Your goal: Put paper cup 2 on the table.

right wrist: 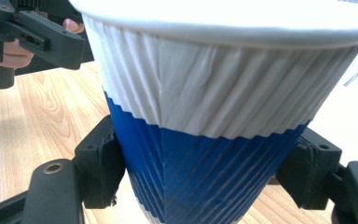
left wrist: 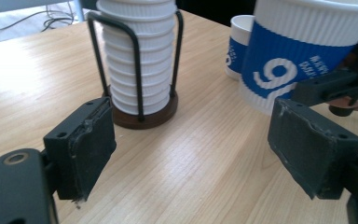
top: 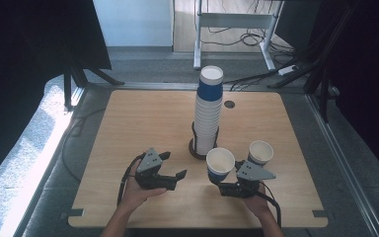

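My right gripper (top: 219, 180) (right wrist: 205, 179) is shut on a blue and white ribbed paper cup (top: 220, 164) (right wrist: 223, 93), held upright just above the wooden table (top: 143, 123). The same cup (left wrist: 303, 51) looms at the upper right of the left gripper view. My left gripper (top: 173, 166) (left wrist: 191, 154) stands open with nothing between its pads, to the left of the held cup. A tall stack of cups (top: 208, 111) (left wrist: 137, 60) sits in a black wire holder at mid table. A second single cup (top: 260, 152) (left wrist: 235, 46) stands on the table to the right of the stack.
A round cable hole (top: 229, 104) lies in the tabletop behind the stack. Beyond the far edge stand a white desk frame (top: 237, 22) and loose cables on the floor. Bare wood stretches across the table's left half.
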{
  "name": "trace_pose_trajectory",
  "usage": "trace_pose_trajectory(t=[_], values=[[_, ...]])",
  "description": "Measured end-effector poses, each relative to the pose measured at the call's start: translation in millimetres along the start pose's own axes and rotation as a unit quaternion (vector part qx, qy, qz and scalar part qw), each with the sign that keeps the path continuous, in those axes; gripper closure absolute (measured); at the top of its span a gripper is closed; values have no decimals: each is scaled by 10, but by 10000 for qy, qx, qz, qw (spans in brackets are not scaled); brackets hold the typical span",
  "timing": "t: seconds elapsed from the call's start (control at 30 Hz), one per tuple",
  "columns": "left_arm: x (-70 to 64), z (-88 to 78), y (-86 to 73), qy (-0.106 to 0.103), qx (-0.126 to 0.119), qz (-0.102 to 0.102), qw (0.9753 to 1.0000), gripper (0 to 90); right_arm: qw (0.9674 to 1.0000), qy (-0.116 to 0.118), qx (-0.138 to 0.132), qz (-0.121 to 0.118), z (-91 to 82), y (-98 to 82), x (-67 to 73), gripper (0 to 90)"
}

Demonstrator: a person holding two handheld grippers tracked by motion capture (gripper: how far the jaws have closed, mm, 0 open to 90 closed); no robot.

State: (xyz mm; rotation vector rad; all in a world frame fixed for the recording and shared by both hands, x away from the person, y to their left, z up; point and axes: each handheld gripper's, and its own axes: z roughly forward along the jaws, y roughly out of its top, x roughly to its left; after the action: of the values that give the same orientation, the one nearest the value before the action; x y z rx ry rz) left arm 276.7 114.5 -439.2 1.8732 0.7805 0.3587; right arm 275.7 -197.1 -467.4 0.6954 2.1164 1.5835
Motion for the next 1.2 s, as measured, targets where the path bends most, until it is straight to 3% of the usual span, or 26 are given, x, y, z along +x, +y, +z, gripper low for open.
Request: trace_pose_trajectory(t=[0.2,0.6,0.9,1.2], values=[[62,-22,-8,41,13,-219,9998,157,9998,-139,-123,30,-88,36,-40,256],[69,10,-40,50,154,-218,9996,170,9968,-685,-331,243,-328,55,-250,257],[38,61,-66,58,313,-149,9994,170,9930,-1073,39,490,-248,-92,-396,258],[38,73,-89,92,411,-138,9990,171,9906,-1223,506,356,-35,-194,-344,257]])
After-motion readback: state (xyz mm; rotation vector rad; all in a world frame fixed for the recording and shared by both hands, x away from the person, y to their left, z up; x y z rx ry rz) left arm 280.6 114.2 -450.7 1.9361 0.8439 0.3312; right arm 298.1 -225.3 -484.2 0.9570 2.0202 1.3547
